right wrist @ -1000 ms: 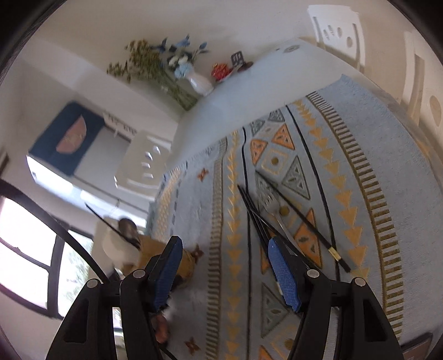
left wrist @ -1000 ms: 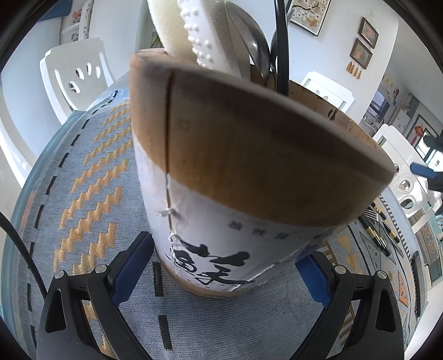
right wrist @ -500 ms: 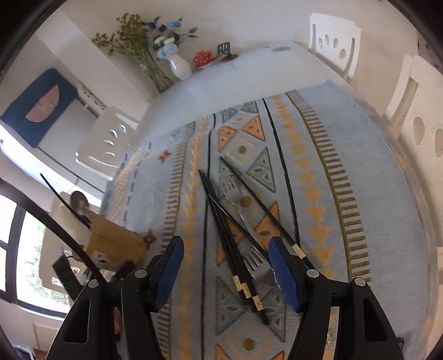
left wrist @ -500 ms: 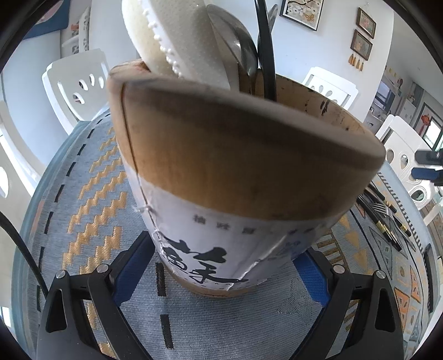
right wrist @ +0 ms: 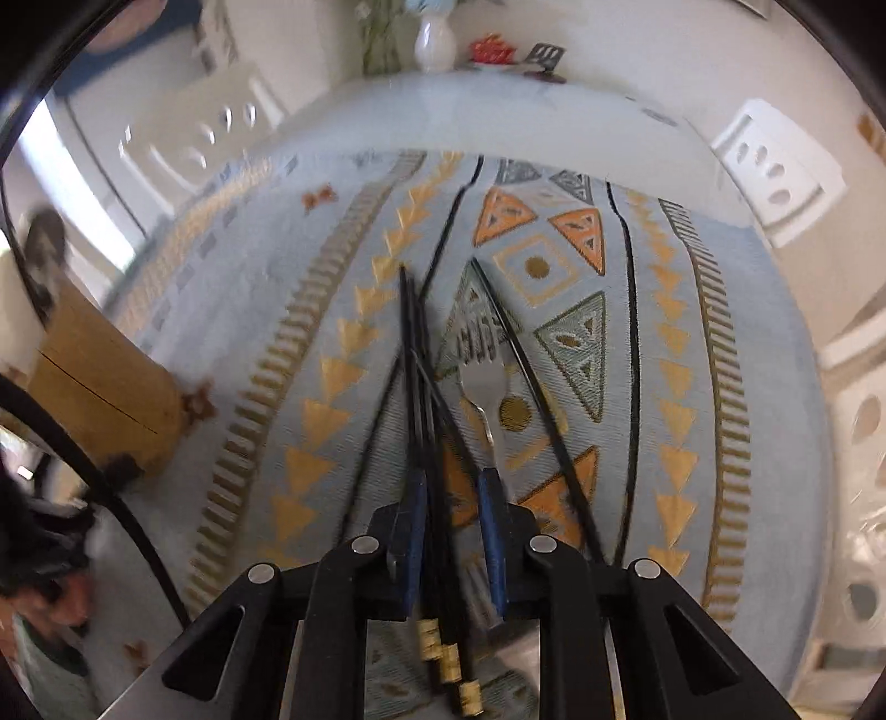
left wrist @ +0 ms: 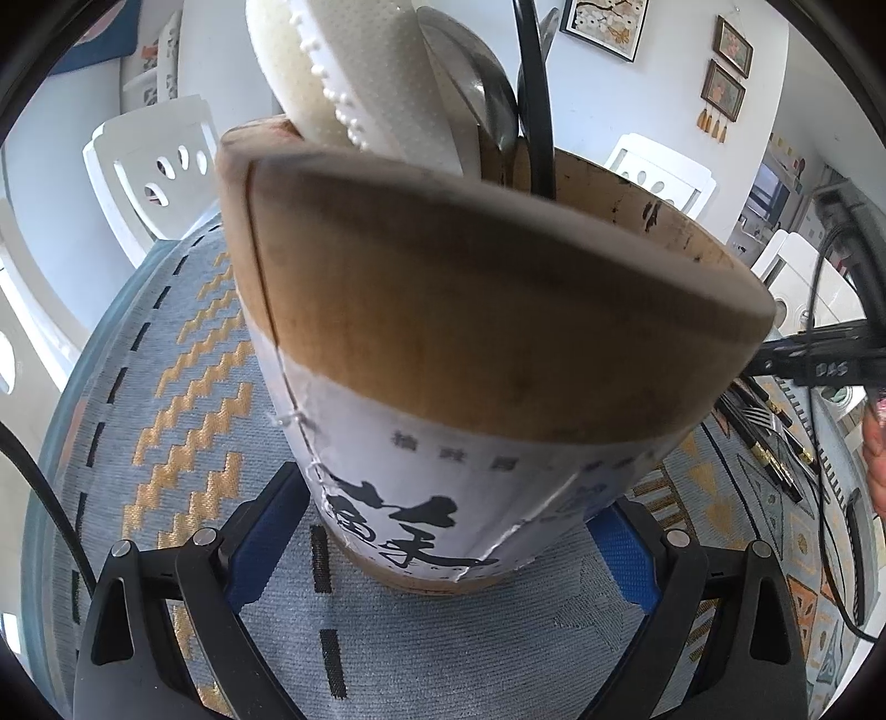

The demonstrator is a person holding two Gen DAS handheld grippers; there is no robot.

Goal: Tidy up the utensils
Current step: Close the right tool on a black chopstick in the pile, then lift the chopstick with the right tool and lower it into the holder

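The table is covered by a pale blue woven cloth (right wrist: 637,354) with orange triangles, zigzags and dark stripes. White plastic chairs (left wrist: 149,160) stand round it, framed pictures (left wrist: 725,88) hang on the far wall in my left view, and a white vase of flowers (right wrist: 434,41) sits at the far end of the table in my right view.

My left claw (left wrist: 443,531) straddles the base of the wooden utensil holder (left wrist: 470,310); its blue pads stand just beside the wall on either side, and I cannot tell whether they press on it. The holder stands on the cloth and carries a white paddle (left wrist: 360,83), a metal spoon (left wrist: 476,88) and a black stick (left wrist: 534,99).

My right claw (right wrist: 451,531) points steeply down at a bundle of black chopsticks (right wrist: 418,387) lying on the cloth in the middle, with a fork (right wrist: 479,382) just to their right and one lone chopstick (right wrist: 531,382) further right. The bundle runs between my blue pads, which stand narrow about it; through the blur I cannot tell whether they bite.

A second ago my right claw was wide apart and higher, seeing more of the room; since then it has dropped close over the chopsticks, rolled, and its jaws have just been closing around them. The left view is almost unchanged, with the holder in the same spot.
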